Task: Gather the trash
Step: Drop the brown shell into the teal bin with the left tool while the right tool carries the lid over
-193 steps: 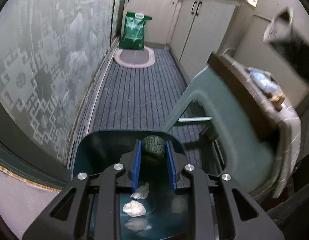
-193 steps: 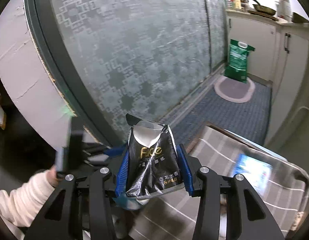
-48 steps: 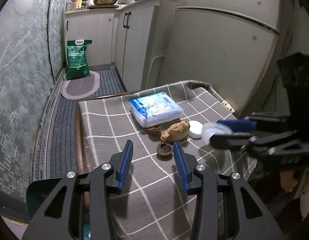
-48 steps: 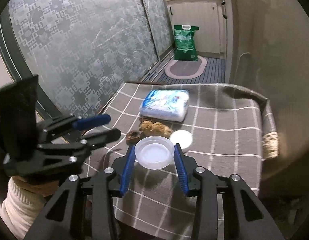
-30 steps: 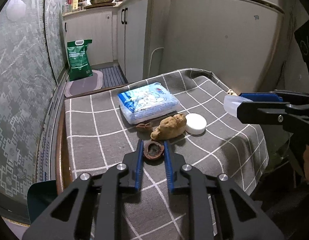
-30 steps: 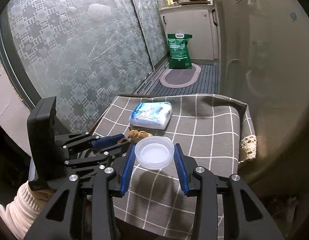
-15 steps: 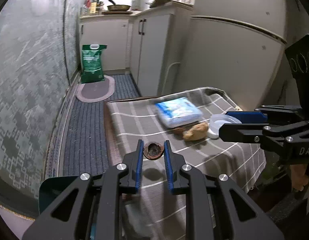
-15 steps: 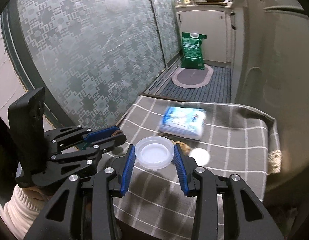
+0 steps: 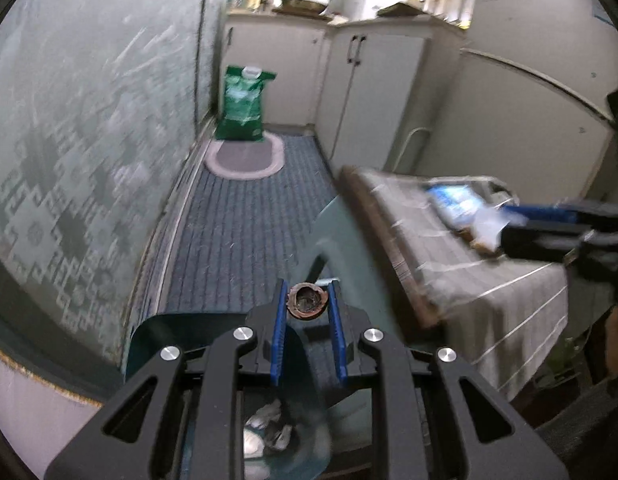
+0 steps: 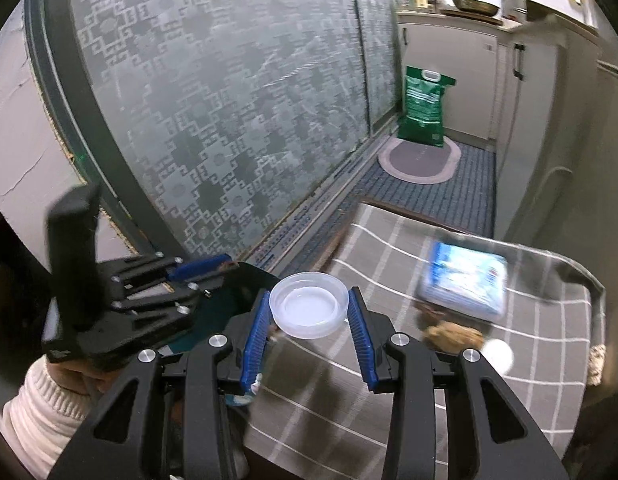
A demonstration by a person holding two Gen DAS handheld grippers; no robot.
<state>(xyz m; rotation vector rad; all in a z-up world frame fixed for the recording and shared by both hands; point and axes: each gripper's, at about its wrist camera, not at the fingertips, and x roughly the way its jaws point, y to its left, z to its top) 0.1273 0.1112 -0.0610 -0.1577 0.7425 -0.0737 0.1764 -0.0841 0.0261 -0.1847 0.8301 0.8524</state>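
Left gripper (image 9: 308, 304): is clamping a brown nutshell half (image 9: 307, 301) between its blue pads, hollow side facing the camera
Right gripper (image 10: 308, 312): is squeezing a clear plastic lid (image 10: 308, 310) by its rim, the lid lying flat between the pads
Bin (image 9: 157, 332): dark green, standing on the floor to the left of the table, near the patterned glass door (image 10: 229, 100); white crumpled scraps (image 9: 265, 432) are lying inside it
Shell, place: is hanging above the far rim of the bin, not yet plainly over the opening
Lid, place: is hovering over the near left edge of the table (image 10: 389, 392), beside the bin rim
Step in hand: carrying both pieces to the bin for dropping
Doing it well: bringing each piece fully over the opening before releasing; letting the shell go first, so the two grippers are not crowding each other
Risk: the light lid may glide sideways and land on the floor if released tilted or high
Left on the table: a blue tissue pack (image 10: 465, 278), a brown lump (image 10: 453, 336) and a white disc (image 10: 497, 354)
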